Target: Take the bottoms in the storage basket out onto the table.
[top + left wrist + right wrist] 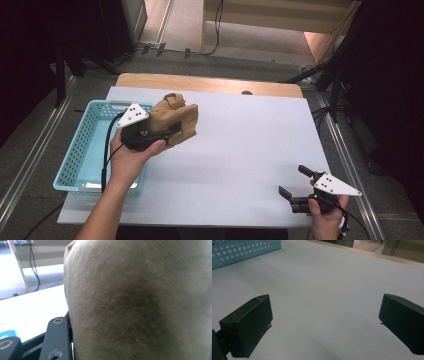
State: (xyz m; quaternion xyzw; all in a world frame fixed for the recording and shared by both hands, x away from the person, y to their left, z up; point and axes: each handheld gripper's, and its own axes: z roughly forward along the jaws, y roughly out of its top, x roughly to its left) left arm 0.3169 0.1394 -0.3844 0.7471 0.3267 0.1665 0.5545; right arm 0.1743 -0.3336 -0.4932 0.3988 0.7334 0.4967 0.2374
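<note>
Left hand-held gripper [172,131]: sitting at the left of the bench, just right of the basket, with its jaws closing on the brown cloth and holding it.
Brown cloth [175,119]: bunching up in a crumpled mass at the left gripper's jaws, over the white sheet, just beside the basket's far right corner; in the left gripper view it is pressing close against the camera [140,305].
Right hand-held gripper [296,181]: resting at the near right of the bench, well apart from the cloth, with its jaws standing wide apart and gripping nothing; in the right gripper view bare sheet is lying between them [325,315].
Basket [75,150]: light blue, perforated, sitting at the left edge of the bench.
Bench [200,82]: wooden top, carrying a white sheet [250,150] over most of its surface.
</note>
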